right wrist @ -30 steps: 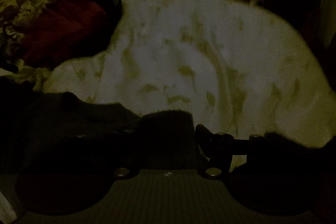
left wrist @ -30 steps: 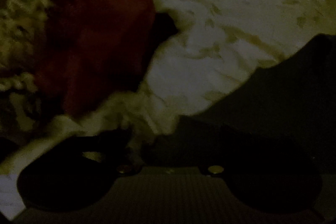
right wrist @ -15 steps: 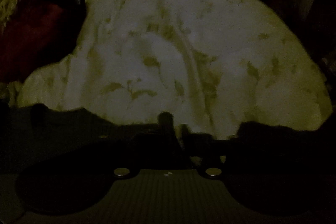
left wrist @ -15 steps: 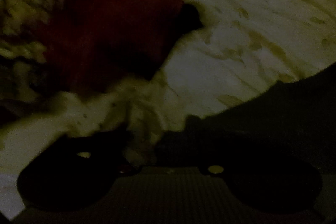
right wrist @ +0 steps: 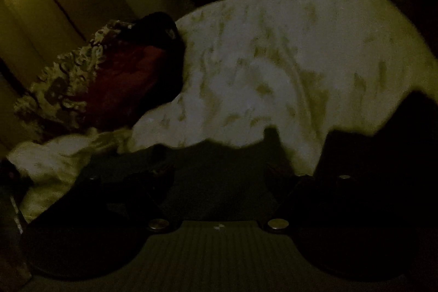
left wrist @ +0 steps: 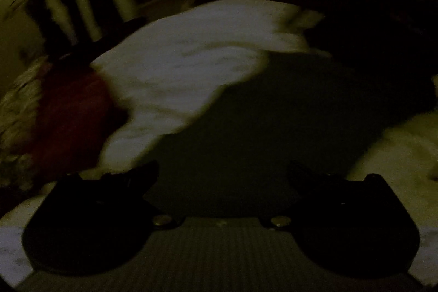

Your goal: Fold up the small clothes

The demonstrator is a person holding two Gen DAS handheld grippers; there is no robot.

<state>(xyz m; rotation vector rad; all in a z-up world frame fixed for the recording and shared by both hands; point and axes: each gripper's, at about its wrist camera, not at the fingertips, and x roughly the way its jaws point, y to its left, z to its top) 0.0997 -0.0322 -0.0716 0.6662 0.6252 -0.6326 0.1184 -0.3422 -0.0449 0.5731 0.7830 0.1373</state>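
Two grippers stand with their jaws spread wide in a very dim room, and nothing is pinched in either. The left gripper (left wrist: 223,171) has opened within the last second; its jaws are now far apart over a dark garment (left wrist: 273,127) that lies flat just ahead of them, untouched as far as the blurred view shows. The right gripper (right wrist: 219,174) has just been opening too, and the same dark cloth (right wrist: 213,168) lies beneath its empty jaws. Beyond the dark garment spreads a pale sheet with faint leaf-like marks (right wrist: 287,67), covering what looks like a bed. To the left on the sheet sits a heap of other clothes: a red piece (right wrist: 128,78), a black one (right wrist: 161,26) on top, and a patterned, lacy cloth (right wrist: 63,81) beside them.
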